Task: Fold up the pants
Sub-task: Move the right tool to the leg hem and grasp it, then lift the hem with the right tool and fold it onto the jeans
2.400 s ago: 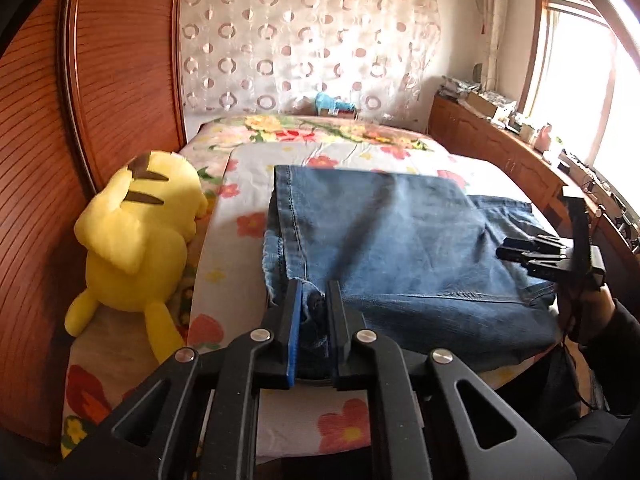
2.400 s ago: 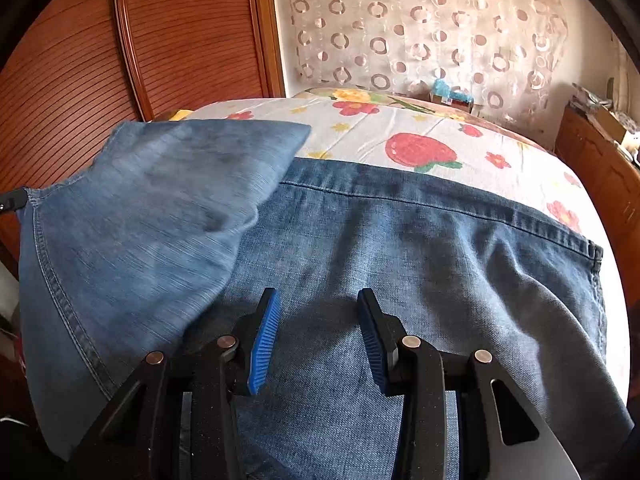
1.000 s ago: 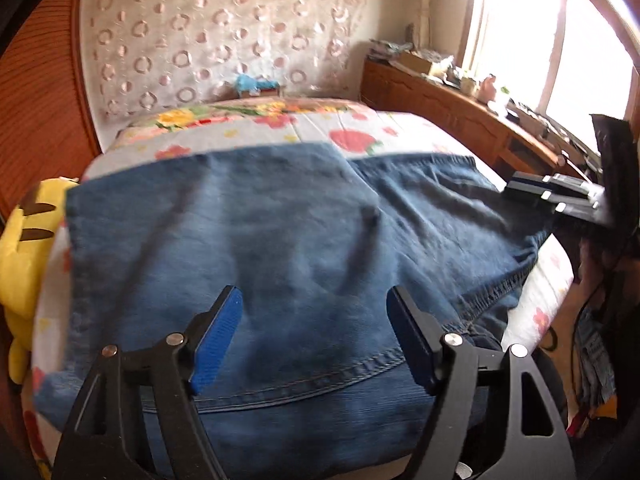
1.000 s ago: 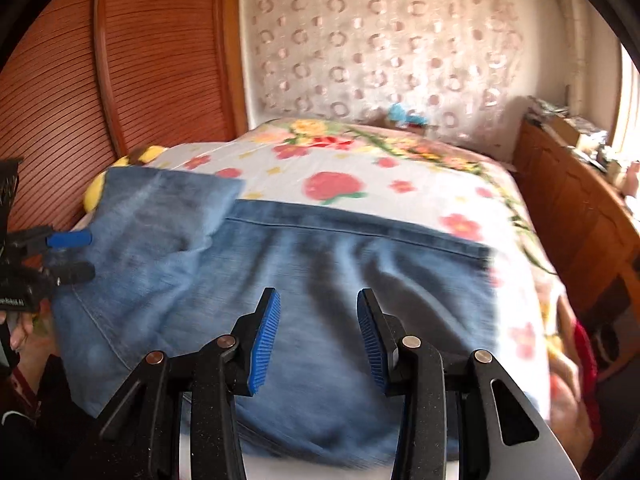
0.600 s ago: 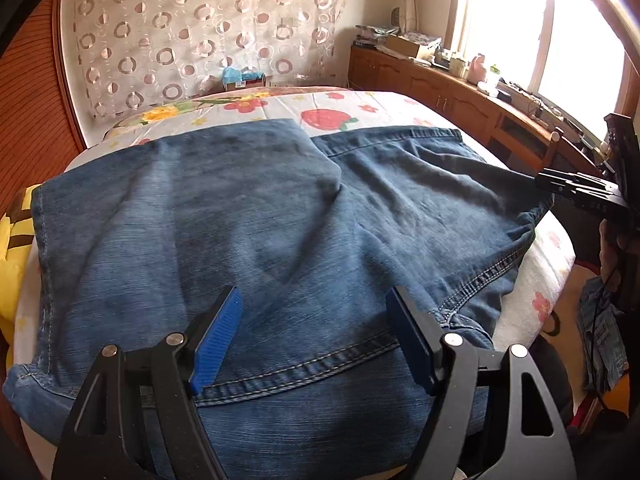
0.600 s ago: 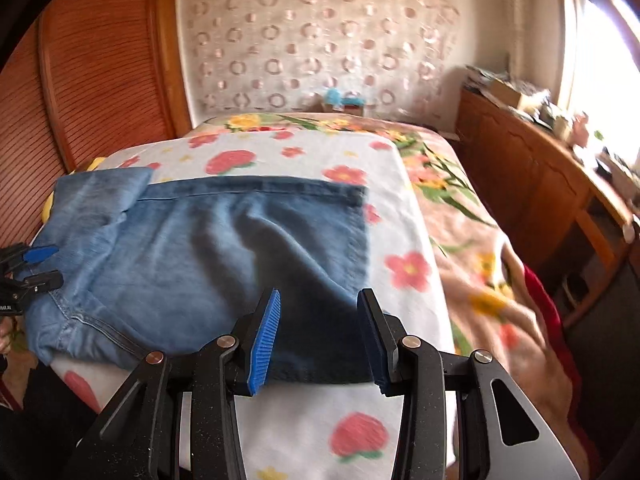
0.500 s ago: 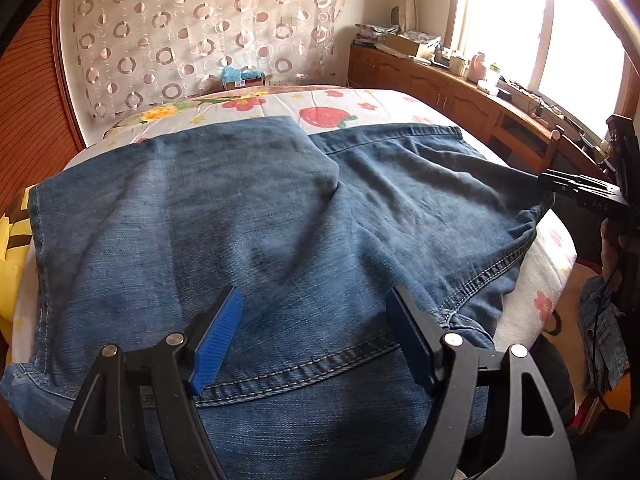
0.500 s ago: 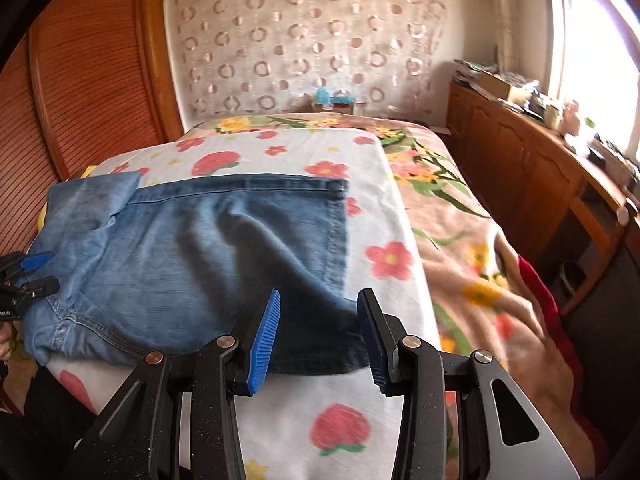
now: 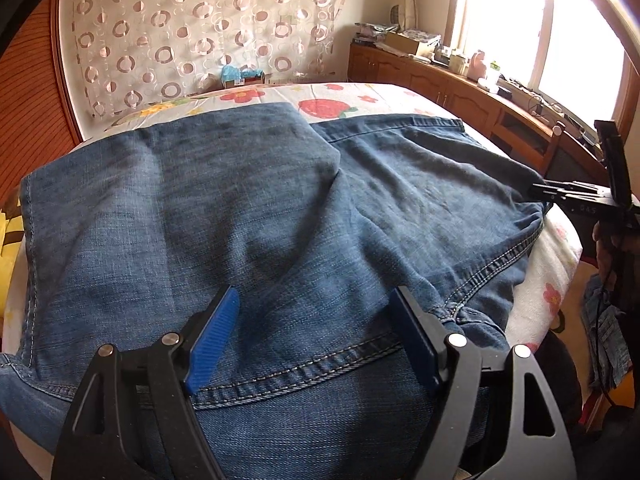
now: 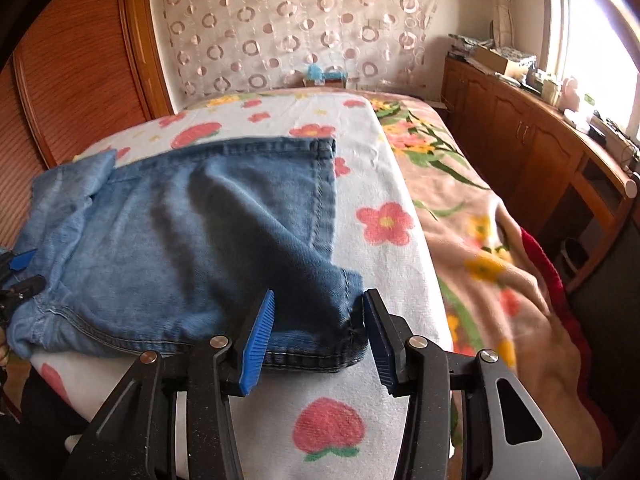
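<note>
Blue denim pants (image 9: 248,216) lie partly folded on a flower-print bed cover (image 10: 384,184). My left gripper (image 9: 316,328) is open and empty, its jaws wide apart just above the waistband seam at the near edge. My right gripper (image 10: 318,336) is open, its blue pads on either side of the near right corner of the pants (image 10: 224,240), without closing on it. It also shows in the left wrist view (image 9: 576,196) at the pants' right edge. The left gripper's fingers (image 10: 22,268) show at the left edge of the right wrist view.
A wooden headboard (image 10: 80,72) stands on the left and a patterned curtain (image 9: 200,32) hangs at the back. A wooden cabinet (image 10: 532,136) with clutter runs under the window on the right. A yellow plush toy (image 9: 8,232) lies at the bed's left edge.
My left gripper let go of the folded pants and opened wide. My right gripper swung to the right, from above the middle of the pants to their near right corner.
</note>
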`<state>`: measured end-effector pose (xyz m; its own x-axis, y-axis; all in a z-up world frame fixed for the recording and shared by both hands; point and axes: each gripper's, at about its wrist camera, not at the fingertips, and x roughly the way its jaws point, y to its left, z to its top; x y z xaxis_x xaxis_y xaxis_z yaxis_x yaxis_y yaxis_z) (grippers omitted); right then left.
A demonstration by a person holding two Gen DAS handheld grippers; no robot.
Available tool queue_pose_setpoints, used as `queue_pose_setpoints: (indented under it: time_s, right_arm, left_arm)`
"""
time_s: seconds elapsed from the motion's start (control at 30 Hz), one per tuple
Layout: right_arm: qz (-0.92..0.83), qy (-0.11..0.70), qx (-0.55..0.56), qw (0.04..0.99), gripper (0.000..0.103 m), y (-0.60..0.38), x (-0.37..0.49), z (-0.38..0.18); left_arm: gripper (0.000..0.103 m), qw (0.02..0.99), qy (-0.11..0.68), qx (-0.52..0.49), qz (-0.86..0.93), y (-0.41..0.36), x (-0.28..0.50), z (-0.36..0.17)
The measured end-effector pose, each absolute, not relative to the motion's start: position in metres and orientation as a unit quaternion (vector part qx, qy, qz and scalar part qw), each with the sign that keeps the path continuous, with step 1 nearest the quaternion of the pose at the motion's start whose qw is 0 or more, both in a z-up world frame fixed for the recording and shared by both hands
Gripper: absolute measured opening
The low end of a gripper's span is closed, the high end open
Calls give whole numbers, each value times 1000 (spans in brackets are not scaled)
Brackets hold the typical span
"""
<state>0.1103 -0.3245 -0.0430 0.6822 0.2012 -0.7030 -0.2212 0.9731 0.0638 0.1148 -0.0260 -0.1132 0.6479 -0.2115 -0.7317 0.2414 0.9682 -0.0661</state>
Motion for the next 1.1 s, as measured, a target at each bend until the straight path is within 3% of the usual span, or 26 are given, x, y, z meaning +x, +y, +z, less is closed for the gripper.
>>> queue_pose_setpoints:
  time_s: [0.3, 0.37, 0.4, 0.5, 0.87, 1.1]
  right_arm:
    - [125, 385, 2, 915, 48, -329, 112, -44]
    - [133, 385, 4, 913, 34, -329, 111, -43]
    - [147, 389, 10, 909, 20, -327, 112, -44]
    - [171, 384, 12, 907, 15, -323, 111, -35]
    - [317, 266, -18, 910, 15, -242, 81, 82]
    - [413, 229, -47, 880, 15, -160, 68, 127]
  left_arm:
    - [78, 907, 402, 6, -123, -23, 116, -110]
    - [78, 906, 404, -2, -124, -21, 115, -107]
    - [78, 906, 404, -5, -125, -21, 115, -105]
    - [78, 910, 395, -9, -125, -18, 109, -95]
    - [78, 933, 341, -13, -110, 8, 83, -45]
    - [78, 944, 319, -32, -77, 46, 68, -28]
